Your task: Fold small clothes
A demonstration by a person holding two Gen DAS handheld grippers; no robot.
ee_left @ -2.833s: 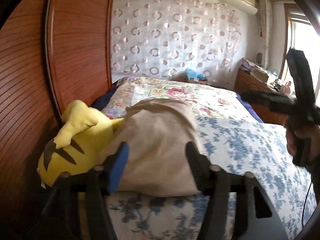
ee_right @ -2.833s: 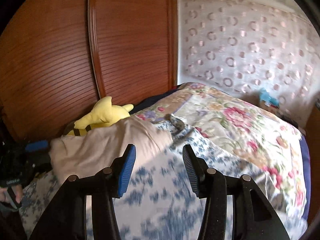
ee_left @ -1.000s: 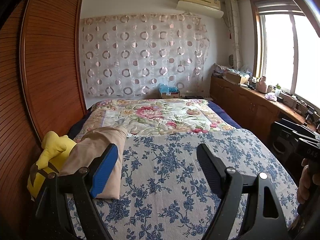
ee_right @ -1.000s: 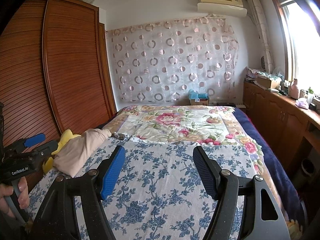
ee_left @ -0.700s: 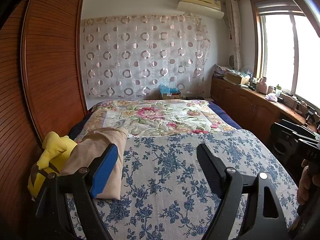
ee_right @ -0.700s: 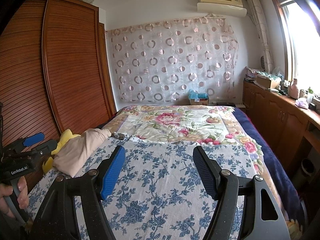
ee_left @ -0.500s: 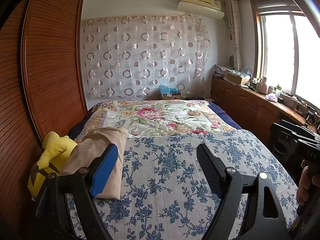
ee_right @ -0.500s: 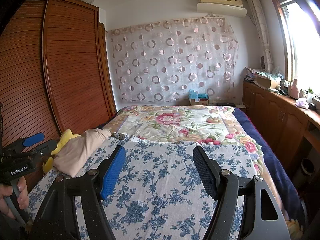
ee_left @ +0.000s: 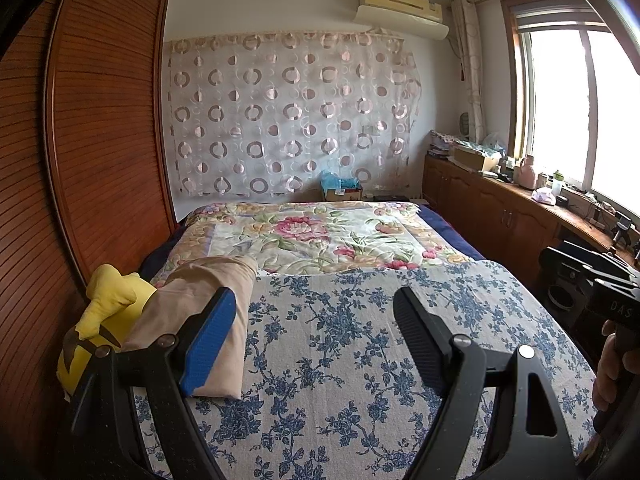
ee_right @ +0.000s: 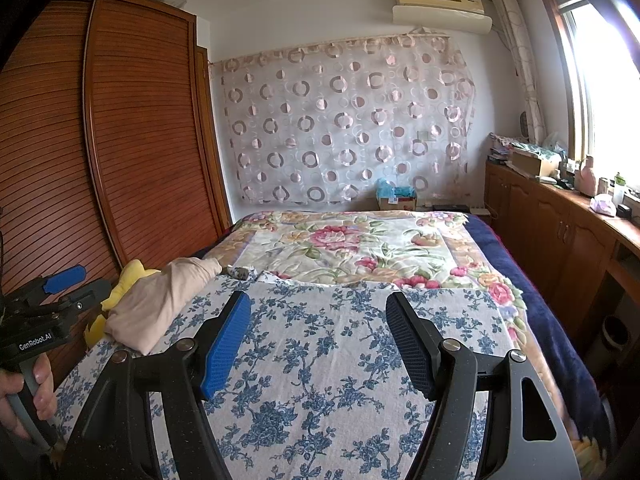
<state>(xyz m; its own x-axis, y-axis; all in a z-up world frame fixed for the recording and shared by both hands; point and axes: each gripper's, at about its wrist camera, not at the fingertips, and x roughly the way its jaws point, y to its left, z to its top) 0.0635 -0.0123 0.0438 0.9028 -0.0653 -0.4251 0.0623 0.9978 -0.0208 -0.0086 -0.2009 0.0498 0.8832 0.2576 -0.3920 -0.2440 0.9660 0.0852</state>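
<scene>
Both claws hover above the bed, the left claw (ee_left: 312,332) and the right claw (ee_right: 318,338) each spread wide with only the blue-flowered bedsheet (ee_left: 360,344) showing between their fingers. The folded beige garment (ee_left: 200,320) lies at the left edge of the bed on that sheet, resting against a yellow plush toy (ee_left: 104,320) beside the wooden wardrobe (ee_left: 100,140). Farther back a pink-flowered quilt (ee_left: 312,240) covers the bed.

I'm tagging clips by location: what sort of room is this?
A home bedroom: a bed under floral covers, a tall wooden wardrobe beside it, and a wall air conditioner.
</scene>
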